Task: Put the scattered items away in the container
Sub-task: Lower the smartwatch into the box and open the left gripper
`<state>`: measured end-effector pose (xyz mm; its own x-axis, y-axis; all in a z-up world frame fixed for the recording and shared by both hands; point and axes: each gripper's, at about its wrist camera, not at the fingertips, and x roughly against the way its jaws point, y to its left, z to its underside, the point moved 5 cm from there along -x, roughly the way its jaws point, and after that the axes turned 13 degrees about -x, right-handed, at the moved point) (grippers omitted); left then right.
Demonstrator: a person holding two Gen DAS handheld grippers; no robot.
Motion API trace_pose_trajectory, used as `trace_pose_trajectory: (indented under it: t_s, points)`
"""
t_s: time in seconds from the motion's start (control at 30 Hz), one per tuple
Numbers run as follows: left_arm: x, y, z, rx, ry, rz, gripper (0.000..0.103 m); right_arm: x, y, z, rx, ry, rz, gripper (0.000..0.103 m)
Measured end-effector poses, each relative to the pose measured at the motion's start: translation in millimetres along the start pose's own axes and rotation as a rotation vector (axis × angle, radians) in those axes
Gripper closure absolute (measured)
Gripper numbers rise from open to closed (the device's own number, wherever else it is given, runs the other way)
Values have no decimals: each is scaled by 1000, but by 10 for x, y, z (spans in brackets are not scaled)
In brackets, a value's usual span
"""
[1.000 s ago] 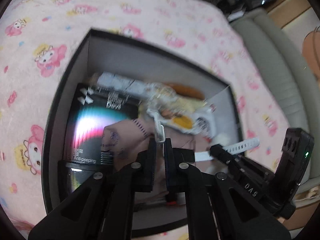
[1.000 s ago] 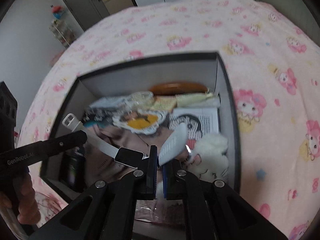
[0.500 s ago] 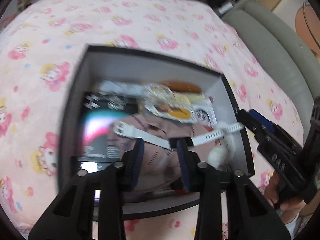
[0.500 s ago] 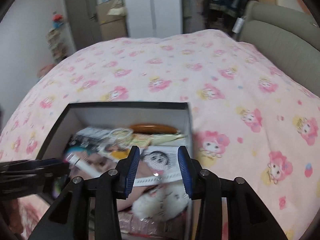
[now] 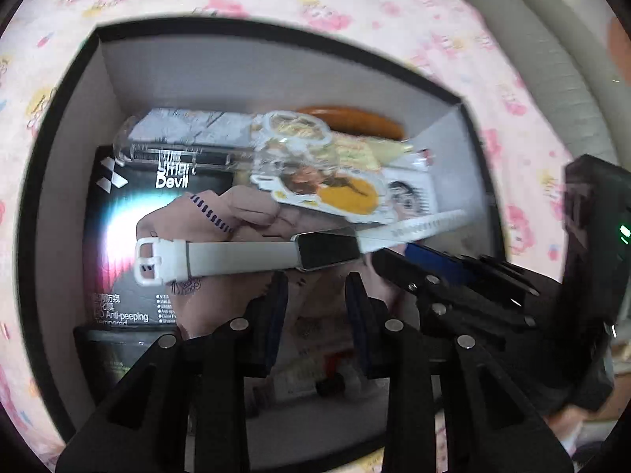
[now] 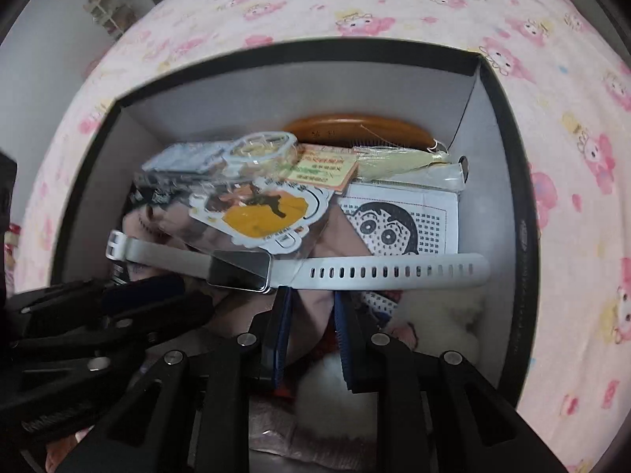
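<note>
- One white smartwatch point(image 6: 252, 266) lies stretched flat across the clutter inside the black box point(image 6: 524, 236), strap ends out to both sides.
- Packed beneath it: a sticker sheet point(image 6: 260, 213), a cartoon-face card point(image 6: 398, 224), a wooden comb point(image 6: 355, 128), a white plush point(image 6: 434, 315) and a dark screen-protector pack point(image 5: 118, 213).
- Pink cartoon bedspread point(image 6: 394, 0) all round.
- Left gripper point(image 5: 315, 287) hangs released over the box, pointing steeply down, nothing between its pads.
- Right gripper point(image 6: 311, 299) likewise, jaws just narrowing, still empty.
</note>
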<state>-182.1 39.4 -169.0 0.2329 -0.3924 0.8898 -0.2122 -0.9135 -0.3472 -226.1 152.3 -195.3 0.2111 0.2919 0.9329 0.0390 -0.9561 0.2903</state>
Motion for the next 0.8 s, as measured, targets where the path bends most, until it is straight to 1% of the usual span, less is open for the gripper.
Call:
trace_pose_trajectory:
  t_s: [0.1,0.17,0.23,0.3,0.37,0.43,0.47,0.53,0.63,0.73,0.8]
  points:
    - [233,13,36,-31,-64,5,73,274,3,-15,11,-58,-56,84]
    - [331,108,-70,-10,-130,-26,73,437,8,-102,-19,-108,-91,84]
    - [330,226,-126,28,-152,-54,73,460,60,-195,-36,-140,-79,84]
    - [192,347,-244,73,-132,-55,73,314,111,-259,-26,-123,-46,84]
    - [52,381,-278,81,-87,-83,73,98,131,-288,-28,-60,-23,84]
    - [-72,396,-223,92,-38,-91,73,-32,94,-254,-33,-9,-4,84]
    - [-119,408,-206,98,-26,-83,73,-53,64,-216,-26,5,7,84]
    - [-110,415,-192,100,-35,-77,73,-69,58,-178,-16,8,13,84]
    - [-97,428,-210,112,-26,-72,73,-58,52,-135,-19,8,19,84]
    - [-103,431,-241,104,-25,-60,73,-62,64,-114,-11,-3,32,84]
    - [-72,439,-247,96,-30,-54,73,-23,55,-86,-24,-13,25,84]
